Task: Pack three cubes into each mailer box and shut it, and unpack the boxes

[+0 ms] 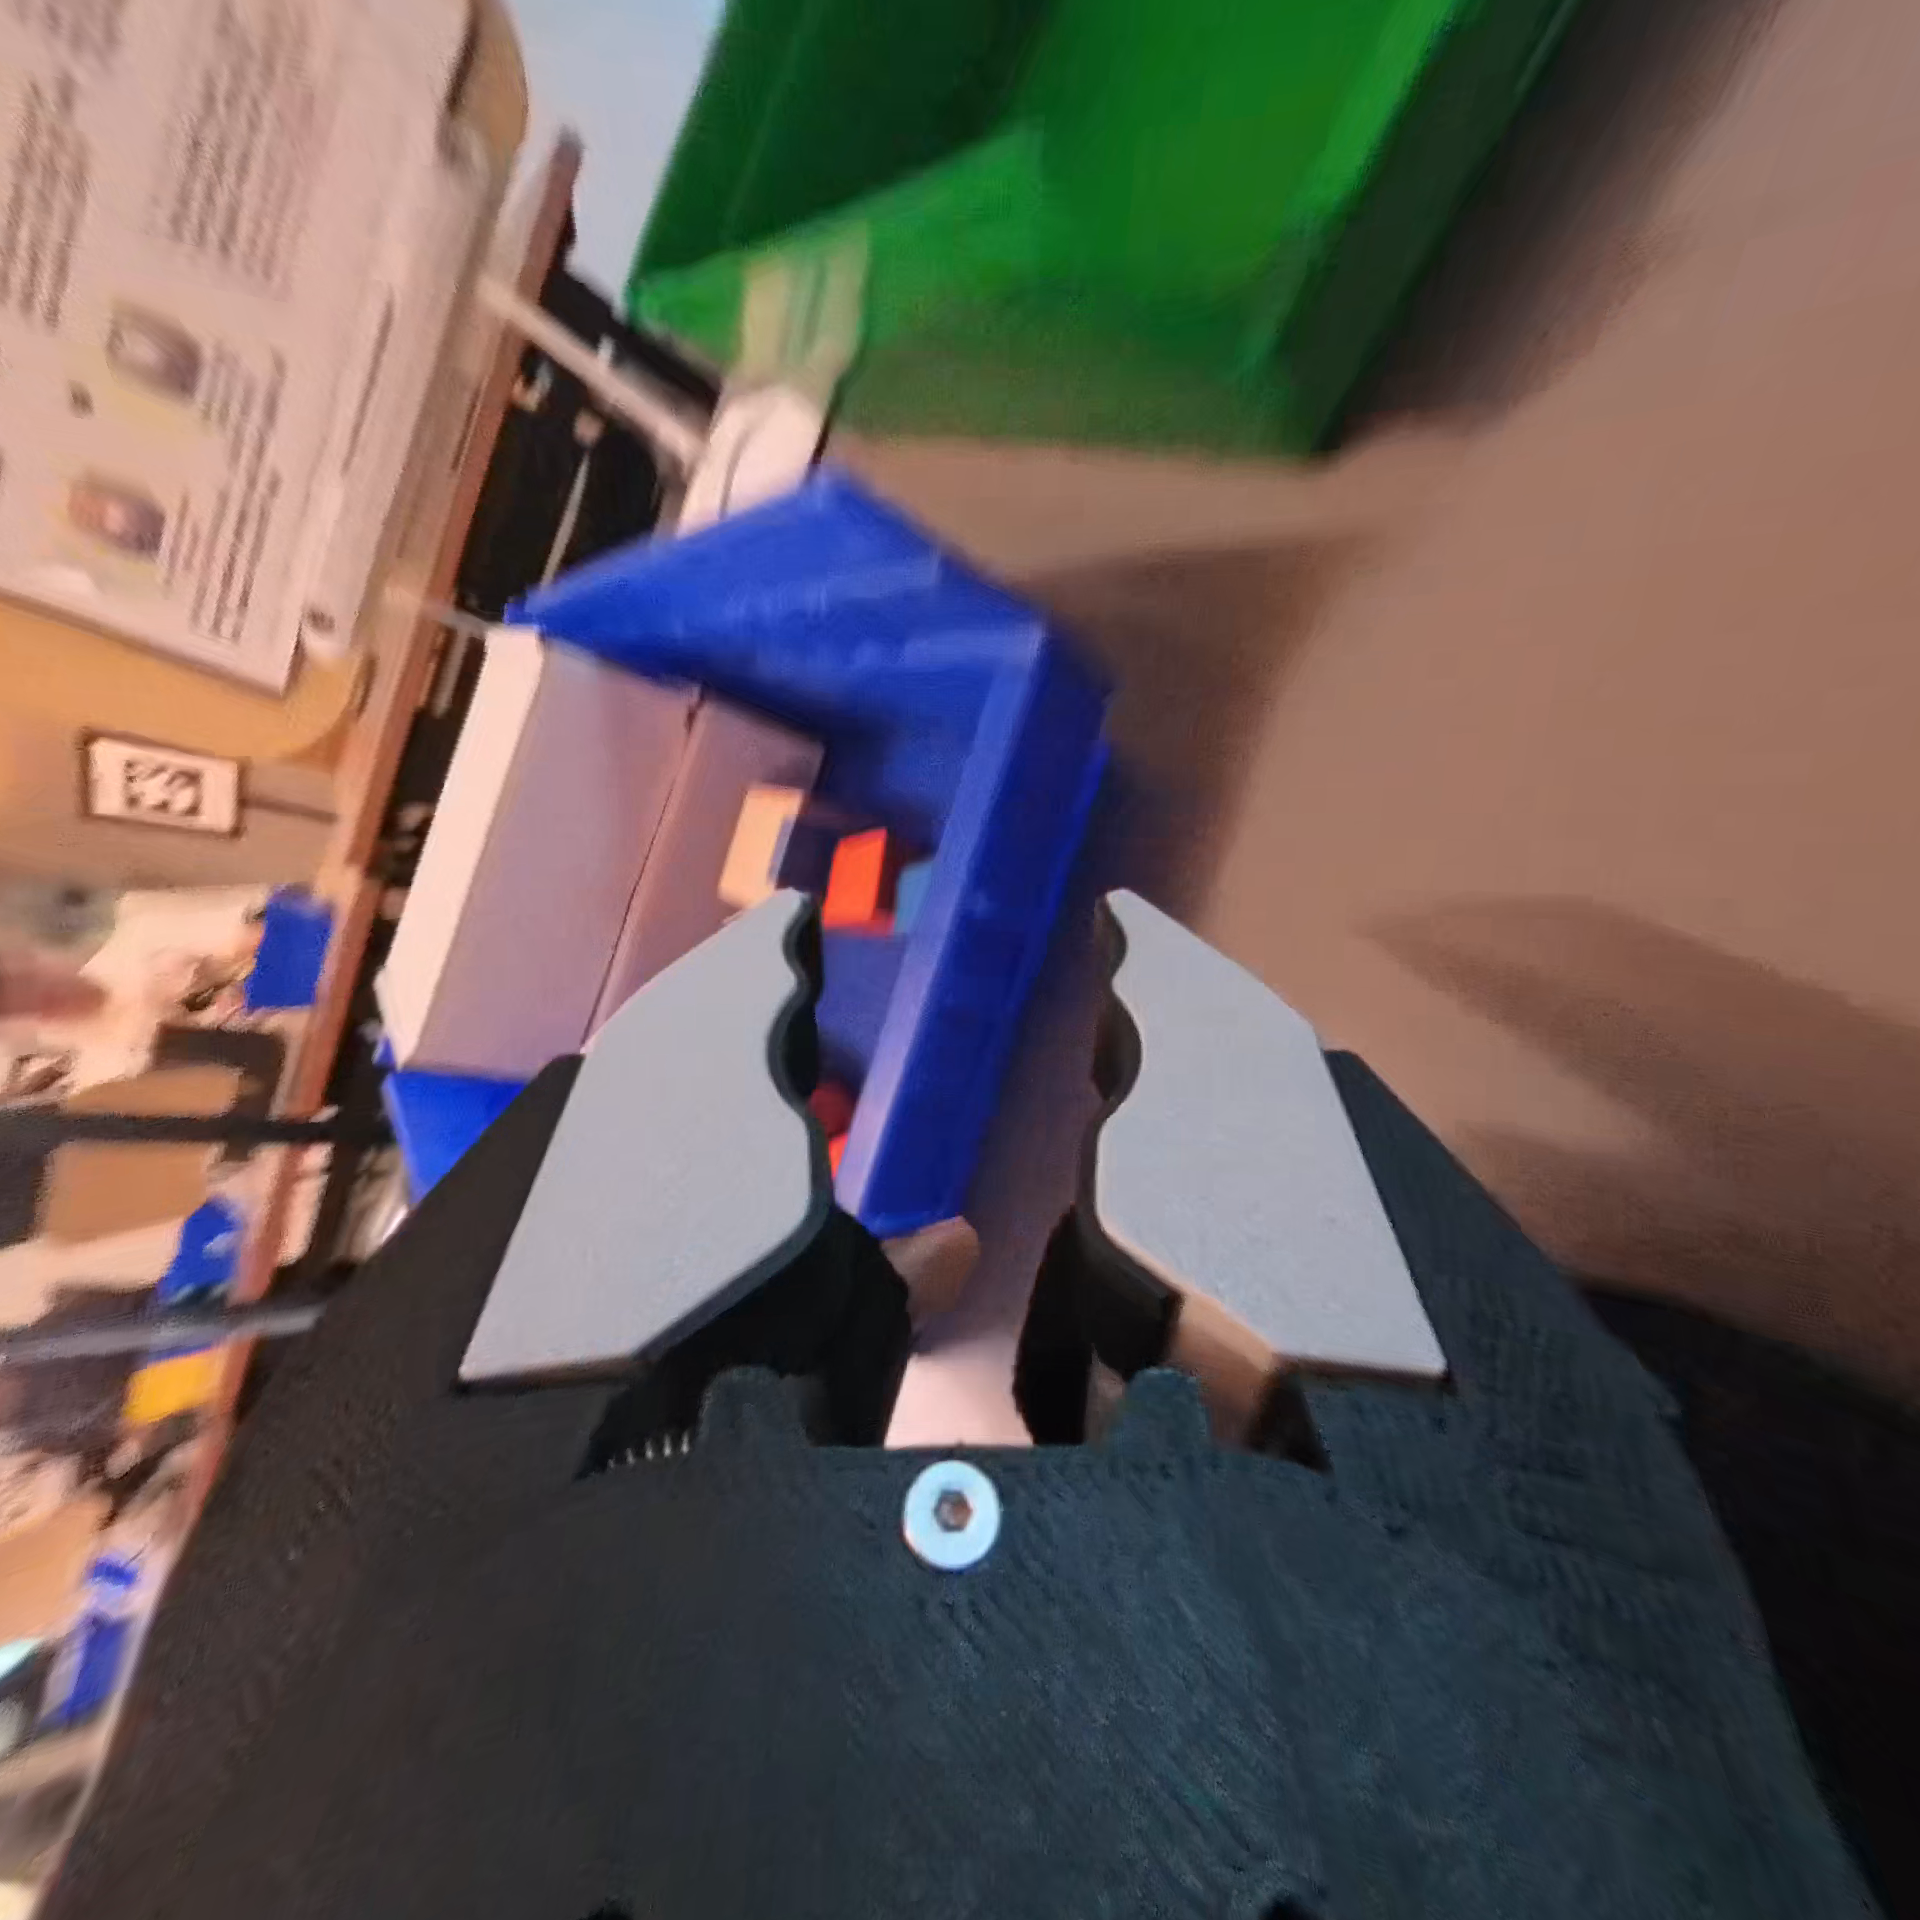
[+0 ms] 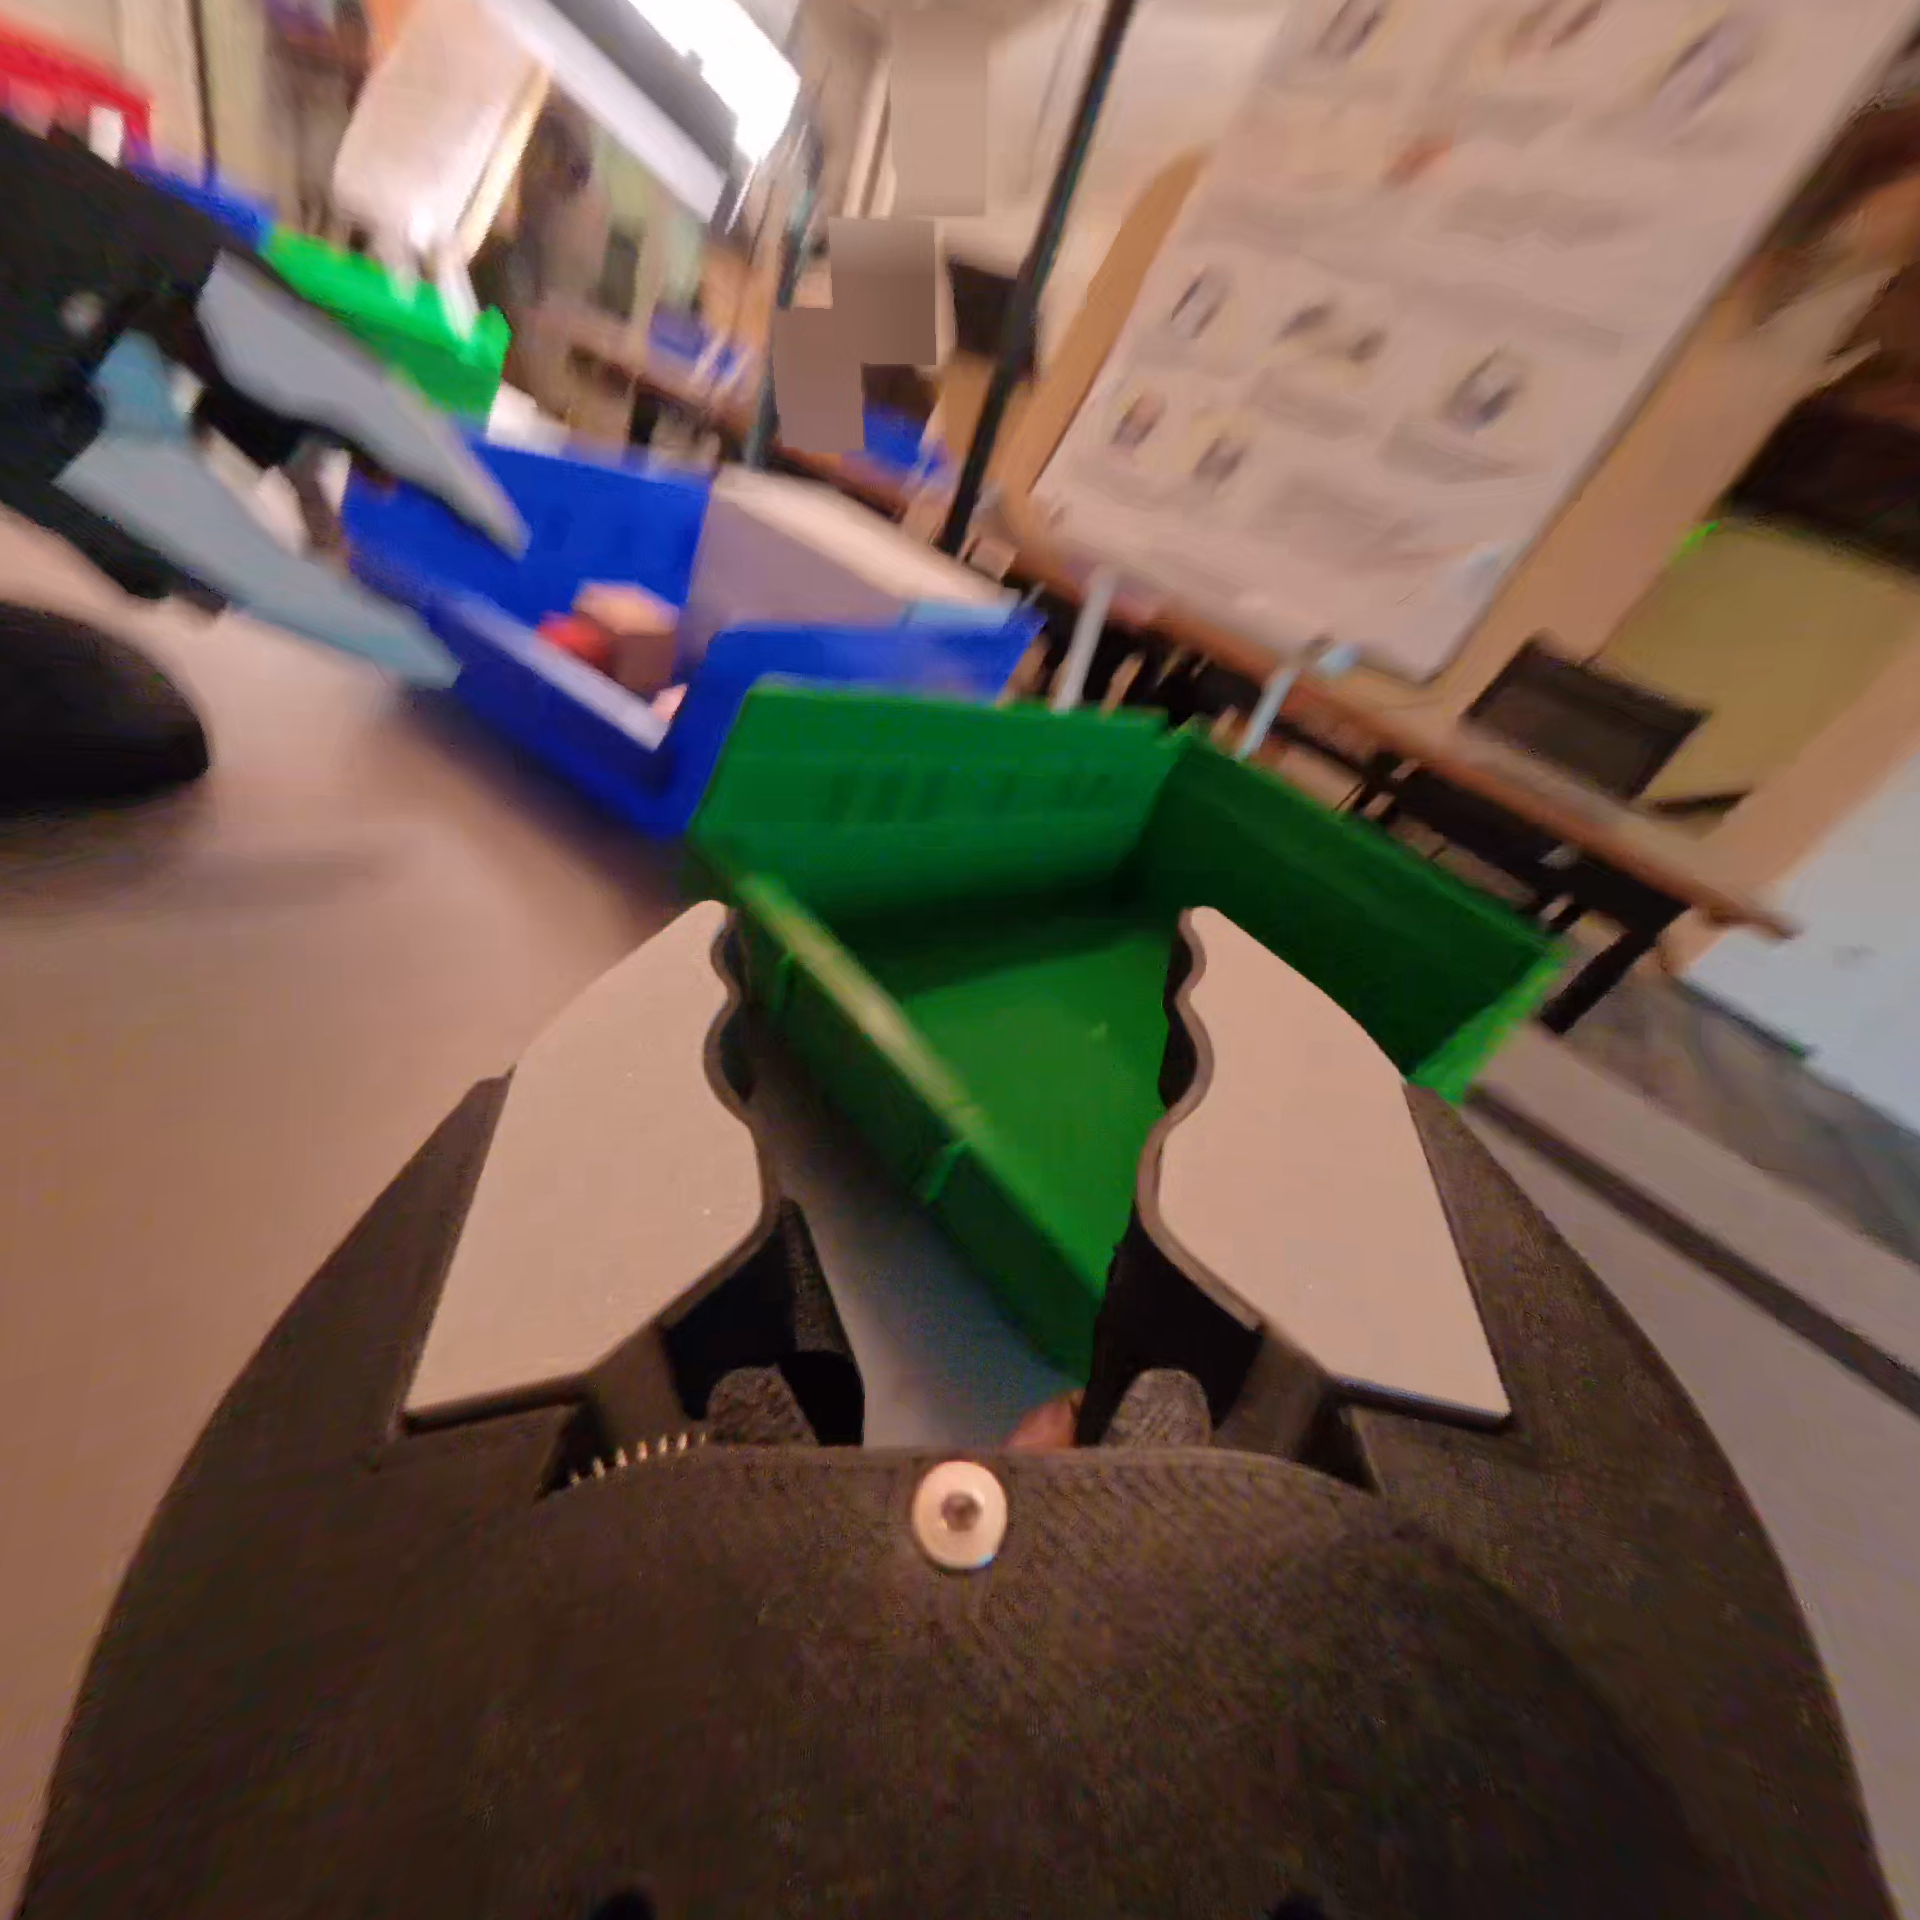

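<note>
Over the tabletop, both my jaws gape, holding nothing — left gripper nears blue box with cubes; likely unpacking, next pinch one.

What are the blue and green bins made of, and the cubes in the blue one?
Green bin: looks like moulded plastic, slightly glossy; uniform saturated colour, thin ribbed walls. Blue bin: apparently the same plastic, with the same uniform colour and thin walls. Cubes: tan one is possibly wood, matte; the red one could be painted wood or plastic. Motion blur leaves it open.
</note>
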Tool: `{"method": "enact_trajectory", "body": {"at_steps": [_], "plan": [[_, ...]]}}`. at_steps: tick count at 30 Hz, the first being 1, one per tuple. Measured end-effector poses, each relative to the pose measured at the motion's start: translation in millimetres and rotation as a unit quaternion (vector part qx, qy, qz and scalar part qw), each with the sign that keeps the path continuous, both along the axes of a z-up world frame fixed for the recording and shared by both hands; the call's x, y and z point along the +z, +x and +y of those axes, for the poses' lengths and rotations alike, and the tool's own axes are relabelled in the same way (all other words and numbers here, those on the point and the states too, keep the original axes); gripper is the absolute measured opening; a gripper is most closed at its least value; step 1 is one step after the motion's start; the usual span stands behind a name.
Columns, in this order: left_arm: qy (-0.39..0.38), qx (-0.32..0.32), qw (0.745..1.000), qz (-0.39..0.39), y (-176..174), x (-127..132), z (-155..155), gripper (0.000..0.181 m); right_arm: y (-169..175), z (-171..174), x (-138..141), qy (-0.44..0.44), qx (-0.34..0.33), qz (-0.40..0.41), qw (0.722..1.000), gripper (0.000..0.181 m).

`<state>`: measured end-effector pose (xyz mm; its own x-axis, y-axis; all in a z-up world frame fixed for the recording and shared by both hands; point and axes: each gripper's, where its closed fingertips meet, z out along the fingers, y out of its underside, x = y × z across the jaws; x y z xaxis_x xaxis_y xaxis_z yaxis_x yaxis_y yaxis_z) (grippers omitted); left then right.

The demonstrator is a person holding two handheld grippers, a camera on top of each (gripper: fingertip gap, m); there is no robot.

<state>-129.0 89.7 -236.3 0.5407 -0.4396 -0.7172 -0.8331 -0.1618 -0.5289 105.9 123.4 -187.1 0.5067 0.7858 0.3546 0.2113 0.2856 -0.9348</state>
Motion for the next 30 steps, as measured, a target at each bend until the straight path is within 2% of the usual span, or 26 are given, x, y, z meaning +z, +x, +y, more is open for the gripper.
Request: {"method": "enact_trajectory", "body": {"at_steps": [1, 3, 5, 7, 9, 14, 21, 30], "plan": [[-0.005, 0.017, 1.000, 0.026, -17, -8, 3, 0.052, -11, -3, -18, -0.025, 0.010, -0.060, 0.998, 0.076], [-0.014, 0.032, 0.998, 0.047, -33, -19, 9, 0.054, -22, 2, -49, -0.033, -0.008, -0.183, 0.983, 0.072], [-0.028, 0.031, 0.998, 0.050, -37, -29, 15, 0.053, -26, 13, -63, 0.029, -0.047, -0.285, 0.957, 0.062], [-0.033, 0.034, 0.996, 0.073, -41, -37, 20, 0.052, -32, 24, -71, 0.089, -0.067, -0.357, 0.928, 0.057], [-0.044, 0.039, 0.993, 0.107, -47, -44, 22, 0.052, -39, 29, -85, 0.096, -0.062, -0.411, 0.905, 0.060], [-0.042, 0.052, 0.988, 0.140, -63, -49, 26, 0.036, -38, 43, -90, 0.132, -0.082, -0.453, 0.878, 0.035], [-0.051, 0.061, 0.988, 0.134, -79, -49, 16, 0.036, -14, 50, -91, 0.113, -0.099, -0.469, 0.870, 0.035], [-0.054, 0.094, 0.986, 0.129, -118, -49, -22, 0.037, 28, 60, -91, 0.114, -0.120, -0.475, 0.864, 0.035]]}}
